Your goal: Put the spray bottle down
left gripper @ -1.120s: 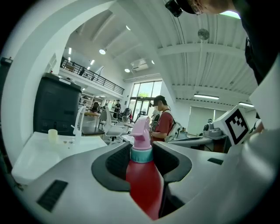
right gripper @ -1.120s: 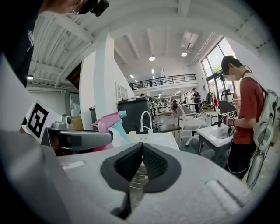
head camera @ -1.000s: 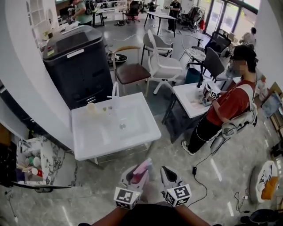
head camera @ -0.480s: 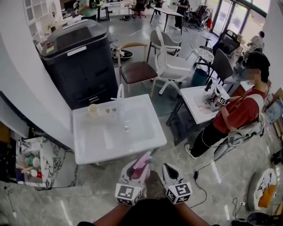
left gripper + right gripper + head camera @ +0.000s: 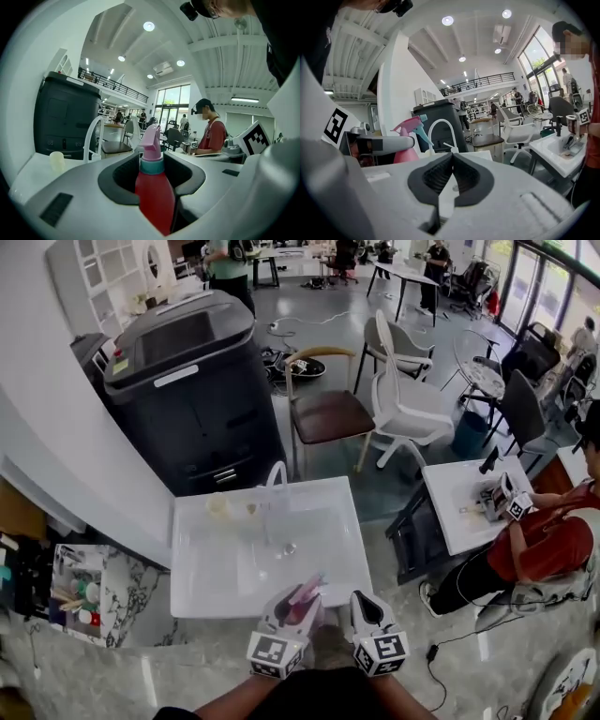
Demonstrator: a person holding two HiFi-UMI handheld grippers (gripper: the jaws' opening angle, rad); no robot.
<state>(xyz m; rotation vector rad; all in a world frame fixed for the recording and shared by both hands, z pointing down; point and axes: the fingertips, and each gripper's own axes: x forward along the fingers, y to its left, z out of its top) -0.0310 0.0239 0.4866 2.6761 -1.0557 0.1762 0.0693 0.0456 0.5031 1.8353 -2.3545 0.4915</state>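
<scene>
A red spray bottle (image 5: 153,187) with a teal collar and a pink trigger head stands upright between the jaws of my left gripper (image 5: 152,173), which is shut on its body. In the head view the bottle (image 5: 306,595) and left gripper (image 5: 292,613) hang at the near edge of a white sink unit (image 5: 202,596). My right gripper (image 5: 367,611) is just to the right, shut with its pads meeting and nothing in it (image 5: 451,158). The right gripper view shows the bottle's pink head (image 5: 408,133) off to the left.
The sink has a white arched faucet (image 5: 277,474) and a small cup (image 5: 217,507) on its far rim. Behind it stands a big black cabinet (image 5: 192,381), with chairs (image 5: 323,413) beyond. A seated person (image 5: 548,545) works at a small table (image 5: 464,512) on the right. A shelf of small items (image 5: 70,601) is at left.
Both grippers and the view have moved forward to the sink, which now lies right under the fingertips. The bottle stays held in the left gripper.
</scene>
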